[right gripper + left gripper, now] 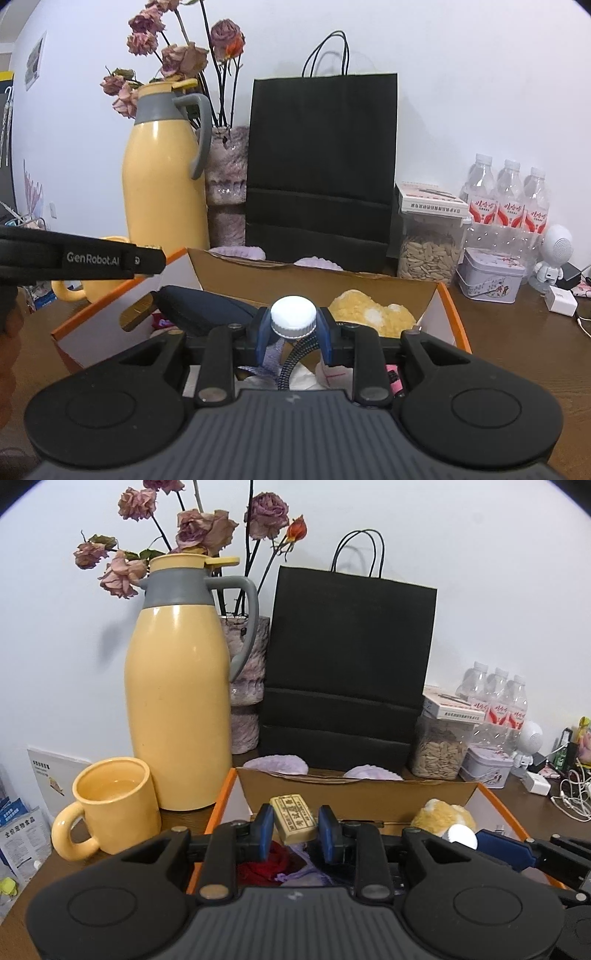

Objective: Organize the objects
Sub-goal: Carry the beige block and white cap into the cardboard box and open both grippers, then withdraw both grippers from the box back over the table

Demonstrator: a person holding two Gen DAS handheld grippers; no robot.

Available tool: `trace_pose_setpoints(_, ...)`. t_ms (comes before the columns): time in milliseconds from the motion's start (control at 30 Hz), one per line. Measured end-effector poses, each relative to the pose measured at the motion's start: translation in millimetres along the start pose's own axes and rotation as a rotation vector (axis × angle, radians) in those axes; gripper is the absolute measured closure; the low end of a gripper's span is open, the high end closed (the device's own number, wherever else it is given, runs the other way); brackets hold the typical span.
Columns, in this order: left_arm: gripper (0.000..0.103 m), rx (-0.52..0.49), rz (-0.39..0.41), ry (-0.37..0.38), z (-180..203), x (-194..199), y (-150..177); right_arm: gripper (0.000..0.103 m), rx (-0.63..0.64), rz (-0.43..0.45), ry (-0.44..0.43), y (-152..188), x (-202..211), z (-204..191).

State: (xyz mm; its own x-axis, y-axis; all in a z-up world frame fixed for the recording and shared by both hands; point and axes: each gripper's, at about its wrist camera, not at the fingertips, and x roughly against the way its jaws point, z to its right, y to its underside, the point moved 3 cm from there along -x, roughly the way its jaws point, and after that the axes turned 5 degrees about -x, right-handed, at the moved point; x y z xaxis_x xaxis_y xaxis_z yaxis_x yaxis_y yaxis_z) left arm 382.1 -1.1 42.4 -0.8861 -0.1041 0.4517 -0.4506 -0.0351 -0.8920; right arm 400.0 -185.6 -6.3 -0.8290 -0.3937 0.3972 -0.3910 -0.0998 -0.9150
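Observation:
My left gripper (294,827) is shut on a small cream block with printed characters (293,821), held above the orange-edged cardboard box (354,794). My right gripper (293,328) is shut on a white ribbed bottle cap (293,316) over the same box (317,280); the body under the cap is hidden. Inside the box lie a yellow plush toy (371,317), a dark pouch (203,310), red and purple cloth (273,862) and a braided cable (295,363). The left gripper's finger (85,258) reaches in from the left of the right wrist view.
Behind the box stand a yellow thermos (177,709), a yellow mug (110,805), a vase of dried roses (245,686) and a black paper bag (347,672). A seed jar (428,251), water bottles (509,199), a tin (491,277) and chargers crowd the right.

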Motion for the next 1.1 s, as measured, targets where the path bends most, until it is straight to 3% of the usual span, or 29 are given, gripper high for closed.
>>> trace_pose_setpoints(167, 0.072, -0.011, -0.021, -0.018, -1.1, -5.5, 2.0, 0.071, 0.0, -0.035, 0.004, 3.5, -5.2, 1.7)
trace_pose_setpoints(233, 0.044, -0.008, -0.026, -0.019, -2.2, -5.5, 2.1, 0.054, -0.003, -0.04, 0.014, 4.5, -4.8, 2.2)
trace_pose_setpoints(300, 0.029, -0.007, -0.02, -0.014, -2.0, -3.8, 1.6, 0.031, -0.002, -0.033, 0.026, 4.6, -3.4, 2.2)
trace_pose_setpoints(333, 0.02, -0.009, -0.018, -0.009, -1.3, -2.9, 1.2, 0.027, -0.002, -0.031, 0.028, 4.4, -2.7, 2.1)
trace_pose_setpoints(400, 0.013, -0.017, -0.014, -0.005, 1.1, -0.9, 0.8, 0.008, -0.007, -0.026, 0.028, 3.7, -1.5, 2.1)
trace_pose_setpoints(467, 0.012, -0.025, -0.014, -0.008, 3.6, 0.1, 0.8, 0.0, -0.007, -0.017, 0.023, 3.1, 0.2, 1.4)
trace_pose_setpoints(867, 0.01, -0.014, -0.007, 0.006, 6.1, 9.6, 1.5, 0.0, -0.017, -0.007, 0.026, 2.0, 7.4, 1.1)
trace_pose_setpoints(1100, 0.003, -0.005, 0.022, 0.012, 7.2, 27.5, 3.7, 0.0, -0.014, 0.019, 0.018, 2.6, 25.2, -2.2)
